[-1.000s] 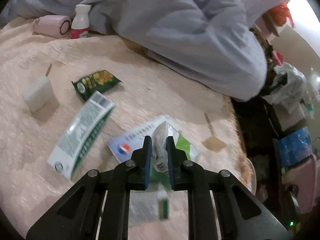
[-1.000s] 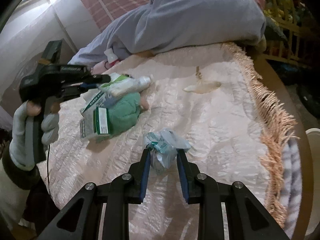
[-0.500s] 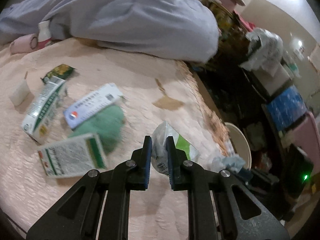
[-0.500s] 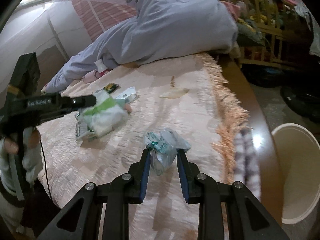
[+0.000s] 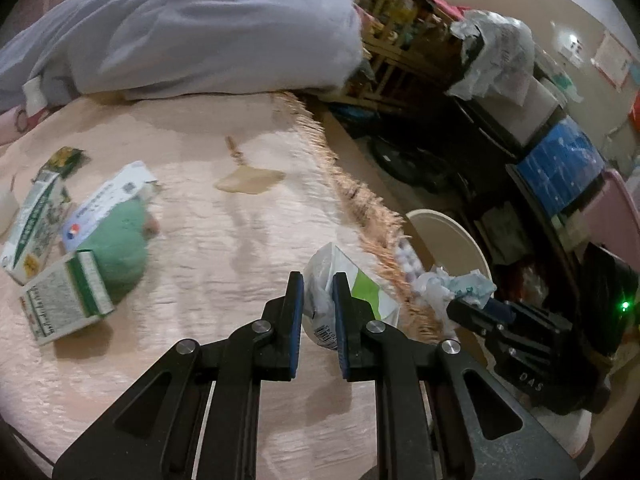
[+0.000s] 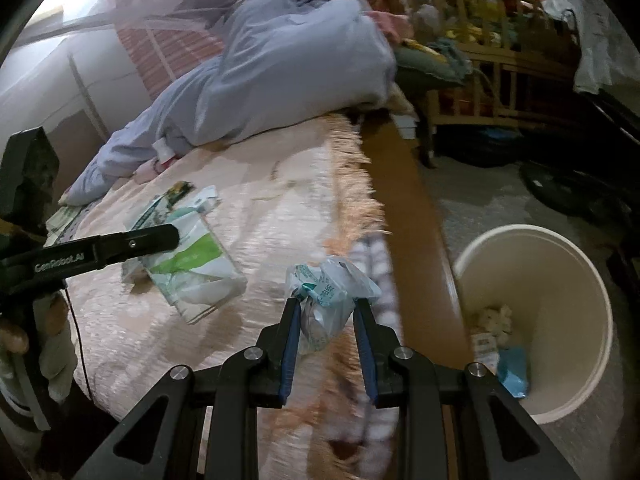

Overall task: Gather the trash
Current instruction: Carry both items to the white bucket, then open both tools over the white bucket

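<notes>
My left gripper (image 5: 318,292) is shut on a white and green plastic packet (image 5: 360,292) and holds it above the bed's fringed edge; the packet also shows in the right wrist view (image 6: 192,268). My right gripper (image 6: 324,312) is shut on a crumpled clear wrapper with teal print (image 6: 328,292), held over the bed edge; the wrapper also shows in the left wrist view (image 5: 452,286). A cream waste bin (image 6: 560,280) stands on the floor to the right with some trash inside. It also shows in the left wrist view (image 5: 444,232).
On the pink bedspread (image 5: 224,240) lie several boxes (image 5: 64,300), a green cloth (image 5: 120,248) and a snack packet (image 5: 64,158). A grey duvet (image 5: 200,32) lies at the back. A wooden bed rail (image 6: 408,208) and cluttered shelves (image 5: 560,160) are to the right.
Both grippers have swung right with their trash, from over the bed toward its fringed edge. The waste bin has come fully into the right wrist view.
</notes>
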`<action>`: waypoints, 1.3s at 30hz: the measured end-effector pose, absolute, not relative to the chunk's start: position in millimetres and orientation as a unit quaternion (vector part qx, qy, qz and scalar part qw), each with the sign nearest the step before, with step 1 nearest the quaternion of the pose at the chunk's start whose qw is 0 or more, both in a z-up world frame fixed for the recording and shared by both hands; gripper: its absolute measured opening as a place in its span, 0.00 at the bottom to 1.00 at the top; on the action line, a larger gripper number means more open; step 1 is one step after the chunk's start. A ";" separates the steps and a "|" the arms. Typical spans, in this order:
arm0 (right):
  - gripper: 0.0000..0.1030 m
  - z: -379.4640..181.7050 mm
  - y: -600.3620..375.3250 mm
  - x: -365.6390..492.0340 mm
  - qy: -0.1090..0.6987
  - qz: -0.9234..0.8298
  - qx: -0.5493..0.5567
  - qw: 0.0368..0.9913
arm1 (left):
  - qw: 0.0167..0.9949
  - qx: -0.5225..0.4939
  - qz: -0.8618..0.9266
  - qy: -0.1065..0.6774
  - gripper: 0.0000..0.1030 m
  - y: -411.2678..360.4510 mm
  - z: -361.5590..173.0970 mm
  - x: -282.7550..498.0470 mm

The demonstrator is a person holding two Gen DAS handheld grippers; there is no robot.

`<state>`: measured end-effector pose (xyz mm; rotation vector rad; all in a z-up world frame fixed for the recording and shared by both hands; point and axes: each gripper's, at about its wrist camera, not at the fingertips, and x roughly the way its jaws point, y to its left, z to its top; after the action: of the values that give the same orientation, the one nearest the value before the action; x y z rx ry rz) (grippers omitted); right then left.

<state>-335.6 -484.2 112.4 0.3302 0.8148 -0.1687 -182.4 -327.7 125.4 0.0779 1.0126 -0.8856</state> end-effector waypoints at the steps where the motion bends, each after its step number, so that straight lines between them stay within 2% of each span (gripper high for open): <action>1: 0.25 112.3 -488.6 -338.7 0.394 -0.086 0.161 0.901 | 0.779 0.038 -0.413 0.470 0.12 -333.6 124.3 -185.0; 39: 0.25 75.8 -614.8 -408.5 0.398 -0.219 0.222 0.863 | 0.727 0.041 -0.468 0.501 0.12 -482.1 93.8 -223.7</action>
<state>-408.5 -614.8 75.8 0.4655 0.8347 -0.4594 -223.7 -482.1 93.8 0.0900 1.1044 -1.0321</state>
